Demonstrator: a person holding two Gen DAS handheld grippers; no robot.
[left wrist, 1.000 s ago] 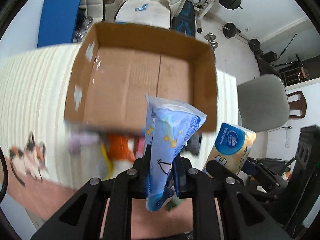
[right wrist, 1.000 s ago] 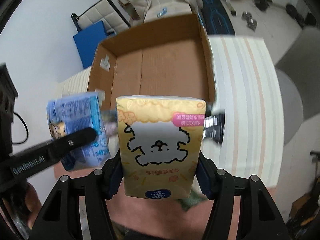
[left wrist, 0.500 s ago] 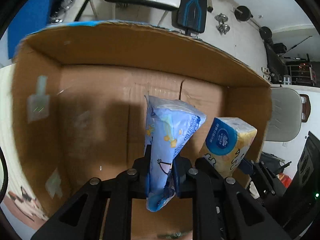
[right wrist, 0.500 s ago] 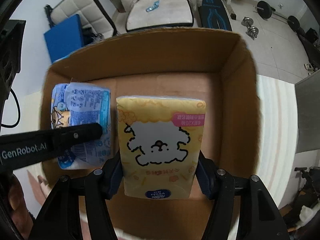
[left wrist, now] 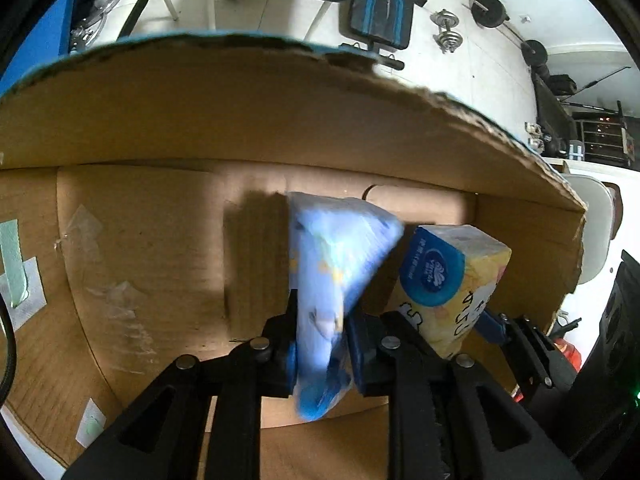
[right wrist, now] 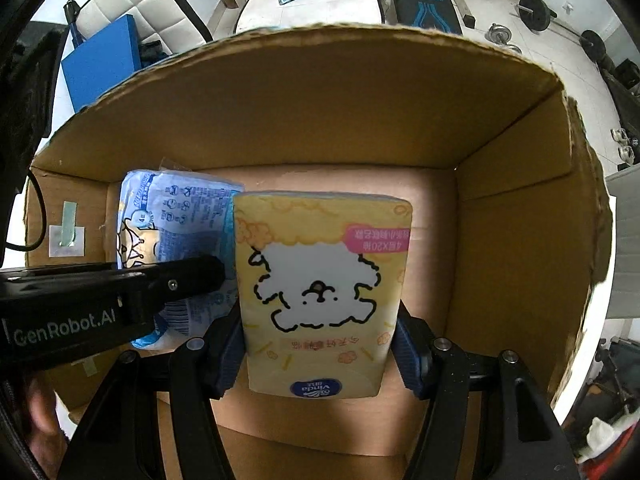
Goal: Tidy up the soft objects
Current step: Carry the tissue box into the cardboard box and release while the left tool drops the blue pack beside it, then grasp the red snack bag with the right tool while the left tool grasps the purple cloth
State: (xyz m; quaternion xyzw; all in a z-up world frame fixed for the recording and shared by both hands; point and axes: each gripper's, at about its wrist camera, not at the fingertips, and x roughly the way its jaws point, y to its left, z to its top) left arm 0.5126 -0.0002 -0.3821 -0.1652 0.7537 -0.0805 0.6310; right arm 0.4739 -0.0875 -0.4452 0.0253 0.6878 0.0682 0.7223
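My left gripper [left wrist: 322, 354] is shut on a blue tissue pack [left wrist: 336, 272], held inside the open cardboard box [left wrist: 160, 120]. My right gripper [right wrist: 318, 354] is shut on a yellow tissue pack with a white dog drawing [right wrist: 320, 280], also inside the box [right wrist: 320, 112]. The two packs sit side by side, the blue pack [right wrist: 172, 224] to the left of the yellow one [left wrist: 452, 280]. The left gripper's finger [right wrist: 176, 278] crosses the blue pack in the right wrist view. Both packs are near the box floor; I cannot tell if they touch it.
The box walls surround both grippers. Tape patches [left wrist: 20, 280] mark the left wall. Beyond the box are a white bench [right wrist: 312, 0], a blue mat [right wrist: 104, 60], dumbbells [left wrist: 448, 32] and a grey chair [left wrist: 600, 224].
Both grippers have moved forward and down, from in front of the box to deep inside it, each still holding its pack. The blue pack is blurred from motion now.
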